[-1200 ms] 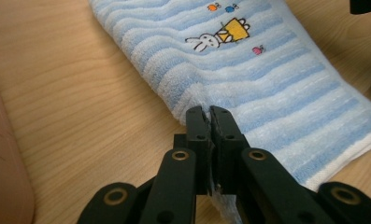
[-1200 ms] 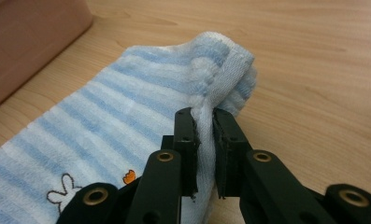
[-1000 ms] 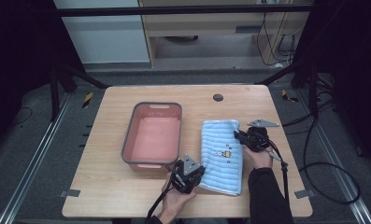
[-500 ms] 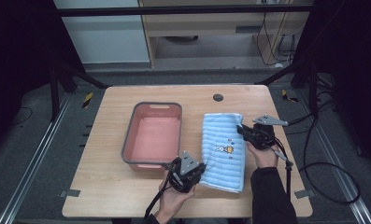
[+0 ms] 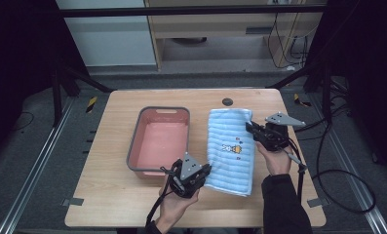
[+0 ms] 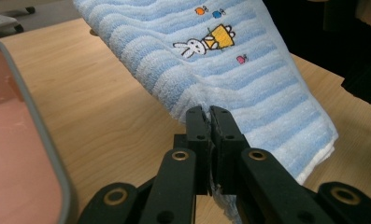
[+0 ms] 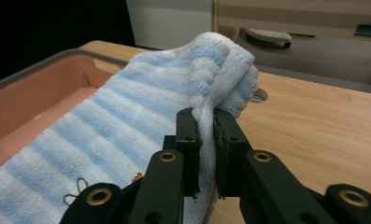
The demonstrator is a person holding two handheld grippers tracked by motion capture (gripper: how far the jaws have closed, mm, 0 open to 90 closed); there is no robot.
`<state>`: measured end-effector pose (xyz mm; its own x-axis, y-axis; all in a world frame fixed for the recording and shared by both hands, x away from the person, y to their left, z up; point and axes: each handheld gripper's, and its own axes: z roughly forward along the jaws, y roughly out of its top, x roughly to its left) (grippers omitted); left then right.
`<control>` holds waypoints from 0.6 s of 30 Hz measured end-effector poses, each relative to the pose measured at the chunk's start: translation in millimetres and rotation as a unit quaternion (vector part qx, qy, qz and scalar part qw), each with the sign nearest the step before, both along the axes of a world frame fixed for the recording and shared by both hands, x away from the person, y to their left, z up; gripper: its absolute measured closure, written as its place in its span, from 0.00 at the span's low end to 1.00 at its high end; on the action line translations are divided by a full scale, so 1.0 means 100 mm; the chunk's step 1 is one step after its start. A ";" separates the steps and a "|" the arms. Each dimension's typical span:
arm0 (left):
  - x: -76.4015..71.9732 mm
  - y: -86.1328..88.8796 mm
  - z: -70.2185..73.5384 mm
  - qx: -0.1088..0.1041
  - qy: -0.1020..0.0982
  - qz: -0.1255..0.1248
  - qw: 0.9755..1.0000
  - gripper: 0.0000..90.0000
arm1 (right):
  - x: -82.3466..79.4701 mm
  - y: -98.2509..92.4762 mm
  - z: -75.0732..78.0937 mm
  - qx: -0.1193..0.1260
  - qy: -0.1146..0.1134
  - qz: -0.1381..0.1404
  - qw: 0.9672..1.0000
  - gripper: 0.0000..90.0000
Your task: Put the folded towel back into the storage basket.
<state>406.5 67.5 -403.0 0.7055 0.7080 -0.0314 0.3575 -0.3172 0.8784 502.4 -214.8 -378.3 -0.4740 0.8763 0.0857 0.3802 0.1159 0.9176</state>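
Note:
A folded blue-and-white striped towel (image 5: 230,148) with a small rabbit picture hangs lifted off the wooden table (image 5: 113,200), held at two edges. My left gripper (image 5: 202,170) is shut on its near left edge; in the left gripper view the jaws pinch the towel (image 6: 230,65) at my left gripper (image 6: 210,114). My right gripper (image 5: 249,127) is shut on the far right edge; in the right gripper view the towel (image 7: 141,93) is bunched between the jaws of my right gripper (image 7: 205,119). A pink basin (image 5: 160,139) with a grey rim stands empty just left of the towel.
A small dark round hole (image 5: 227,102) lies in the table near its far edge. Cables (image 5: 337,170) trail off the right side. The basin rim (image 6: 47,140) is close to my left gripper. Drawers and a cabinet (image 5: 215,29) stand beyond the table.
Both hands have risen and the towel has come up off the table with them, its edges now lifted. The basin has not moved.

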 end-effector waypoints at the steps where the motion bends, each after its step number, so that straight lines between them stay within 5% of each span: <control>1: 0.00 0.02 0.02 -0.003 0.001 0.001 1.000 0.96 | 0.00 0.03 0.02 -0.001 -0.003 0.002 1.000 0.91; 18: 0.02 0.31 0.23 -0.008 -0.018 0.018 1.000 0.96 | 0.08 0.38 0.35 0.003 -0.021 0.020 1.000 0.92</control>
